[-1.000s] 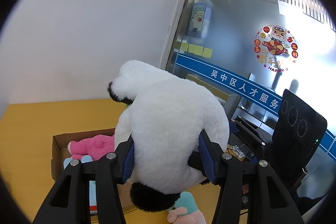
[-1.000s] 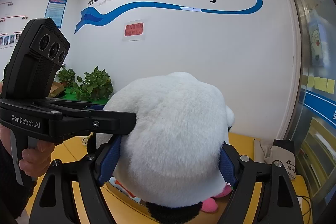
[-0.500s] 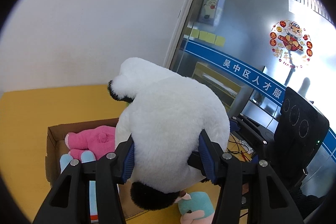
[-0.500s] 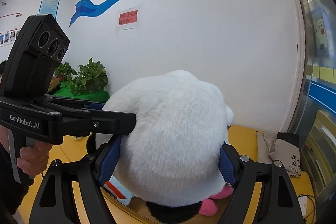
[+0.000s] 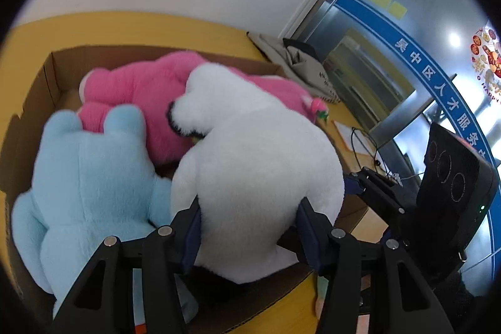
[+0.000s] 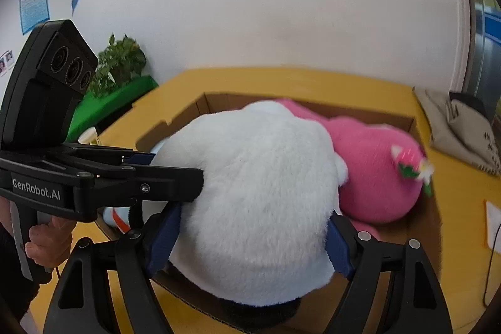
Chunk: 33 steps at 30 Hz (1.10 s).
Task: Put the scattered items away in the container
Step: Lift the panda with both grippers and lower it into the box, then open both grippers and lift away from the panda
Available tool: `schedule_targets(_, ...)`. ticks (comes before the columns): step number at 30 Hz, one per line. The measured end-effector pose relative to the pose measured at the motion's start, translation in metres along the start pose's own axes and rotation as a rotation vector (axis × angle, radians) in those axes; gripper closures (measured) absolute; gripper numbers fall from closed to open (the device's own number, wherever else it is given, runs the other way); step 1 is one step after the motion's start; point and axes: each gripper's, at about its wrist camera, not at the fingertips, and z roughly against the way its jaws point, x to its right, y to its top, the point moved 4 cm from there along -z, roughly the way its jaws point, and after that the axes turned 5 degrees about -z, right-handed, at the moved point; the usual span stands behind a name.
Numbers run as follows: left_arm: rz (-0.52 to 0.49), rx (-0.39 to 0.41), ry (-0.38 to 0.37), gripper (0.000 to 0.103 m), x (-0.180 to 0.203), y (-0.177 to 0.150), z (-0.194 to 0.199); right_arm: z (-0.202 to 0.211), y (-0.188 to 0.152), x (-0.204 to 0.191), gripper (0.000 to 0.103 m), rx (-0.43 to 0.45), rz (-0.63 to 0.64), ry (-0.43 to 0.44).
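Observation:
A big white plush toy with black patches [image 5: 260,177] is gripped from two sides. My left gripper [image 5: 247,208] is shut on its near end, blue pads sunk into the fur. My right gripper [image 6: 253,221] is shut on the same white plush toy [image 6: 260,193], whose bulk hangs low over the open cardboard box [image 5: 40,83]. Inside the box lie a pink plush [image 5: 141,96] and a light blue plush [image 5: 87,177]. In the right wrist view the left tool's fingers [image 6: 162,177] press the toy's side, with a hand [image 6: 47,240] on the grip.
The box [image 6: 219,100] stands on a yellow table by a white wall. A beige cloth bag [image 6: 463,121] lies at the back right, with paper and a cable [image 5: 353,133] nearby. Left of the table are a potted plant [image 6: 120,64] and a green surface. A small teal toy [image 5: 322,290] lies beside the box.
Both grippers have come down and tipped forward with the white plush still held. The box and its pink and blue toys now fill the view right under it.

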Motion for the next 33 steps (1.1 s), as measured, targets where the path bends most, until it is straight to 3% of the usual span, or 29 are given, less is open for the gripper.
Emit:
schedule_targets(5,0.019,0.002,-0.002,0.051,-0.006,-0.022,-0.005,-0.026,-0.029,-0.002,0.018,-0.153,0.068,-0.057)
schedule_targets(10,0.005,-0.001,0.053,0.045,0.003,-0.026,0.002,-0.024,-0.029,0.001,0.016,-0.178,0.048,-0.048)
schedule_targets(14,0.042,0.032,0.085,0.043,0.01,-0.029,0.017,-0.014,-0.03,0.003,0.007,-0.191,0.018,-0.04)
schedule_targets(18,0.052,0.095,0.097,0.043,0.021,-0.034,0.049,0.01,-0.028,0.005,0.005,-0.149,-0.032,-0.035)
schedule_targets(23,-0.003,0.191,0.224,0.041,0.051,-0.05,0.107,0.072,-0.021,0.004,0.0,-0.022,-0.072,-0.054)
schedule_targets(25,0.004,0.248,0.233,0.026,0.065,-0.059,0.13,0.095,-0.021,0.0,0.0,0.022,-0.071,-0.069)
schedule_targets(27,0.004,0.312,0.278,0.02,0.078,-0.069,0.149,0.117,-0.025,-0.004,0.0,0.058,-0.064,-0.093)
schedule_targets(33,-0.032,0.318,0.388,0.02,0.098,-0.09,0.165,0.168,-0.036,-0.02,0.0,0.143,-0.045,-0.187)
